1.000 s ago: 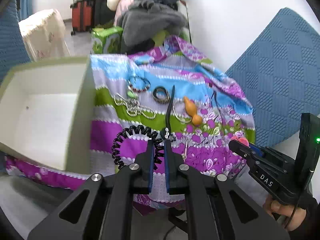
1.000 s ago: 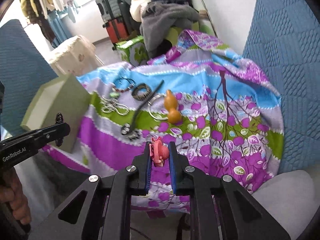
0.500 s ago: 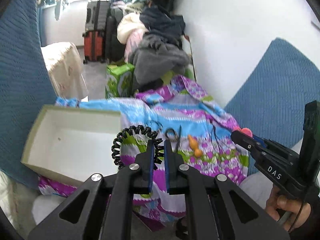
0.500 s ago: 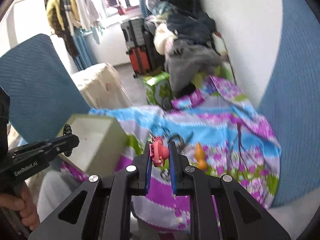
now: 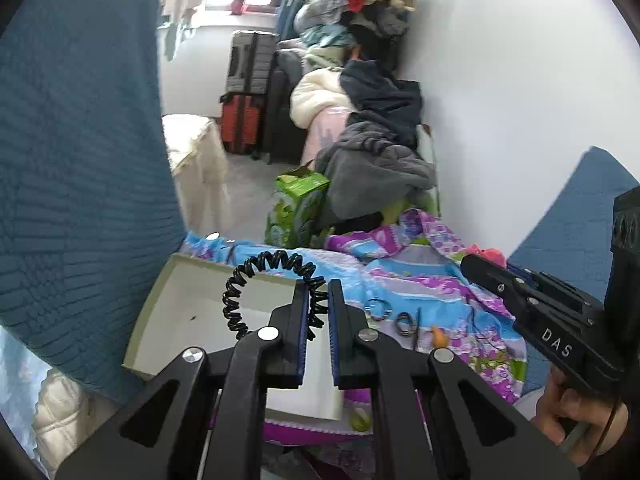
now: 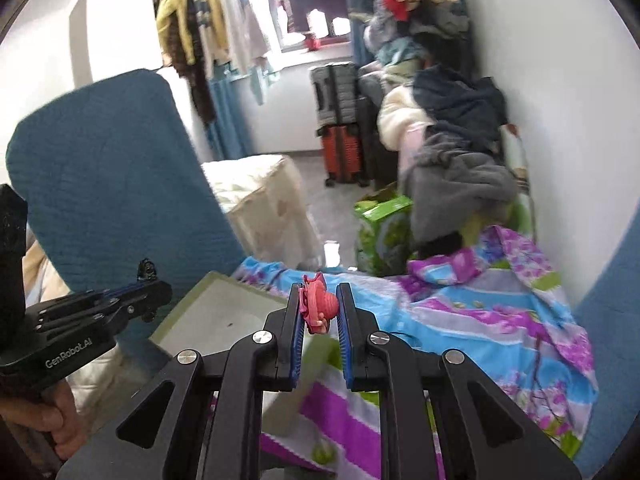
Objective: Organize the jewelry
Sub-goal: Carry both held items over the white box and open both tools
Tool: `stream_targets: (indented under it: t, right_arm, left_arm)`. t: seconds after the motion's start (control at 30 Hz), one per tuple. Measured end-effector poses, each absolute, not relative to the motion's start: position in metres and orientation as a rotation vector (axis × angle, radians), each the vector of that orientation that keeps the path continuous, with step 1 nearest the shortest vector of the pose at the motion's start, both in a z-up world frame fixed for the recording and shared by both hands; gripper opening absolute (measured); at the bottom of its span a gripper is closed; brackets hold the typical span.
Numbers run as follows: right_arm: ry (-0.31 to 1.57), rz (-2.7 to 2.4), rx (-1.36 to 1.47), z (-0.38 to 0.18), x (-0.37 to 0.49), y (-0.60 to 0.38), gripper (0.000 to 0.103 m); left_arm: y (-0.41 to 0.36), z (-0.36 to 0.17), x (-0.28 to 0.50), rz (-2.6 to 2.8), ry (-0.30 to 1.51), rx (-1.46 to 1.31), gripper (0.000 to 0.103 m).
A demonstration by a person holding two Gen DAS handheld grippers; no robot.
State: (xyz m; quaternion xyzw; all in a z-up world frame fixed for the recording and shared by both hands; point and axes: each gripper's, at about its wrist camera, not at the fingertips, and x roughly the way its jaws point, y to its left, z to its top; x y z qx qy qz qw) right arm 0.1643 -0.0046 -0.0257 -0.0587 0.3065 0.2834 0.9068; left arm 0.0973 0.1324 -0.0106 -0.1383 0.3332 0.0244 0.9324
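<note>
My left gripper (image 5: 318, 300) is shut on a black coiled hair tie (image 5: 256, 280), which loops up and left over the open pale-green box (image 5: 160, 304). My right gripper (image 6: 319, 304) is shut on a red-pink flower-shaped ornament (image 6: 318, 306); from the left wrist view this gripper (image 5: 480, 266) hangs at the right above the cloth. On the colourful cloth (image 5: 460, 304) lie metal rings (image 5: 380, 308), a dark stick (image 5: 416, 330) and an orange gourd pendant (image 5: 440, 336). The box (image 6: 216, 320) is below and left of the right gripper; the left gripper (image 6: 150, 284) shows at the left edge there.
Blue padded chair backs (image 5: 80, 160) flank the cloth-covered surface. Beyond it stand a green carton (image 5: 296, 208), a pile of clothes (image 5: 376, 152), suitcases (image 5: 244, 92) and a cream-covered stool (image 5: 196, 160). A hand (image 5: 576, 420) holds the right tool.
Both grippers have risen and pulled back from the cloth, each keeping its item. The jewelry now looks small and far, and the box lies under the left gripper.
</note>
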Motion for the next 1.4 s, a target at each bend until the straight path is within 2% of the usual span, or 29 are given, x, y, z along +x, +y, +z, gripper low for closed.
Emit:
stream_targets:
  t: [0.7,0.97,1.07,1.1,1.17,1.23,1.3,1.4]
  right_arm:
    - [0.912,0.669,-0.265,-0.148,0.202,0.086,0.013]
    - [0.933,0.658,-0.281,-0.158,0.214,0.090,0.014]
    - [0.928,0.671,-0.276,-0.154,0.213,0.088,0.019]
    - [0.922,0.672,-0.271,-0.151,0.212,0.087,0.023]
    - [0.906,0.670,-0.262,-0.144,0.211,0.084,0.030]
    - [0.885,0.671,-0.254,-0.135,0.208,0.079,0.030]
    - [0.864,0.664,-0.241,-0.124,0.207,0.072,0.031]
    - [0.825,0.654,-0.217,-0.105,0.204,0.061,0.031]
  left_arm:
    - [0.209,-0.133,0.124,0.157,0.905,-0.427,0.009]
    - [0.210,-0.142,0.129,0.155,0.917,-0.431,0.009]
    - [0.209,-0.138,0.129,0.160,0.908,-0.427,0.010]
    - [0.209,-0.136,0.129,0.159,0.904,-0.425,0.010]
    - [0.207,-0.130,0.129,0.165,0.900,-0.414,0.015]
    - [0.205,-0.123,0.125,0.175,0.883,-0.405,0.040]
    - [0.203,-0.114,0.122,0.188,0.862,-0.396,0.053]
    - [0.199,-0.098,0.118,0.185,0.832,-0.380,0.058]
